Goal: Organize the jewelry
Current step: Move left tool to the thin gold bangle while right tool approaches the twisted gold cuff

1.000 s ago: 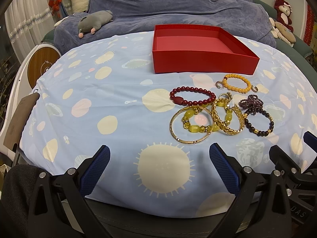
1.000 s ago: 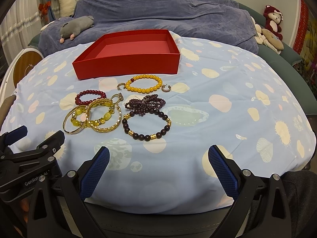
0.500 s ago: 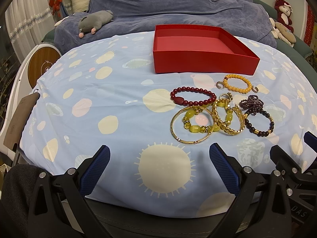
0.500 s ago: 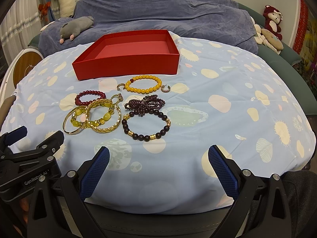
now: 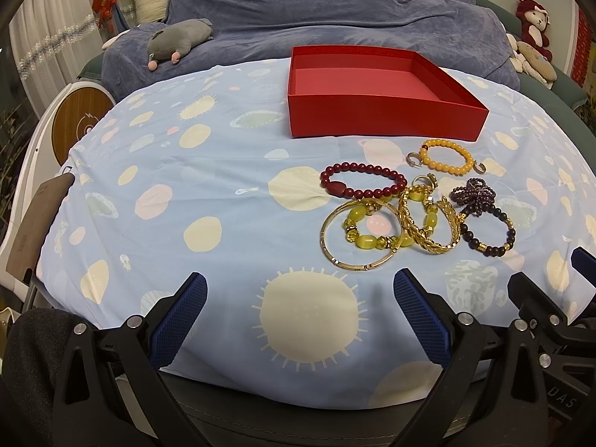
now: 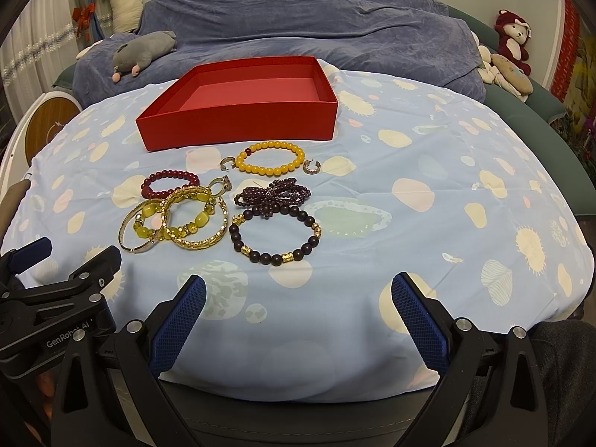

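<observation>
Bracelets [image 6: 208, 219] lie bunched and overlapping on the spotted blue sheet [image 5: 208, 201], just in front of the red box [image 6: 238, 119], so the count is unclear, perhaps seven. Left gripper [image 5: 300, 320] and right gripper [image 6: 298, 320] hover with fingers spread, grasping nothing. Soft toys [image 6: 143, 52] rest on a grey blanket [image 6: 298, 18] behind.

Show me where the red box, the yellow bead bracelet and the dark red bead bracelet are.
red box [image 6: 238, 126], right wrist view, on its front wall.
yellow bracelet [image 6: 270, 169], right wrist view, on its near beads.
dark red bracelet [image 5: 337, 189], left wrist view, on its big flat bead.
</observation>
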Tool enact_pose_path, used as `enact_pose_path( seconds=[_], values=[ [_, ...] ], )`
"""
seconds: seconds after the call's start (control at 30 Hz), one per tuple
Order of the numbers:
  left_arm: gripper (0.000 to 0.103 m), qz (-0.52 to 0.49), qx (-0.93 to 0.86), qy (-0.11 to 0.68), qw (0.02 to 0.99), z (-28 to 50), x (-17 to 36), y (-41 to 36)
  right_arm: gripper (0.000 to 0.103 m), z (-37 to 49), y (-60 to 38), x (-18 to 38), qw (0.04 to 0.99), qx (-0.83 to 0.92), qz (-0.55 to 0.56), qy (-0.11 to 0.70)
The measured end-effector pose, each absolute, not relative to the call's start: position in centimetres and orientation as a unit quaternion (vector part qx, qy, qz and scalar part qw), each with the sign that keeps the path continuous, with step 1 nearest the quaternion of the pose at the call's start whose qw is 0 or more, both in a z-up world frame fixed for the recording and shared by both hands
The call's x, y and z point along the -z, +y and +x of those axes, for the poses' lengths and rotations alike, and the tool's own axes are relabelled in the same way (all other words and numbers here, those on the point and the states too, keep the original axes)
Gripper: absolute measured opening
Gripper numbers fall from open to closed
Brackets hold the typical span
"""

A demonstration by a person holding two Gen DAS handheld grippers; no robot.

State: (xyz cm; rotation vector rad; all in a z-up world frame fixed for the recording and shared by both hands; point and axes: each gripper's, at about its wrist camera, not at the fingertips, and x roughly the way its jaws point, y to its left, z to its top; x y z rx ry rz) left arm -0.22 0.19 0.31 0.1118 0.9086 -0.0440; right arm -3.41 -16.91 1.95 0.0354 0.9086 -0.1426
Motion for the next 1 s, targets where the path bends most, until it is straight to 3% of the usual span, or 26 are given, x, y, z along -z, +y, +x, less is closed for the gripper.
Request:
enact_pose_path(
  seconds=[1.0],
  values=[
    [0.095,0.006,0.053,0.477,0.877,2.7,0.1,1.3,0.096,-2.1,-20.1,-1.4,0.887,0.096,0.085,0.444]
  ],
)
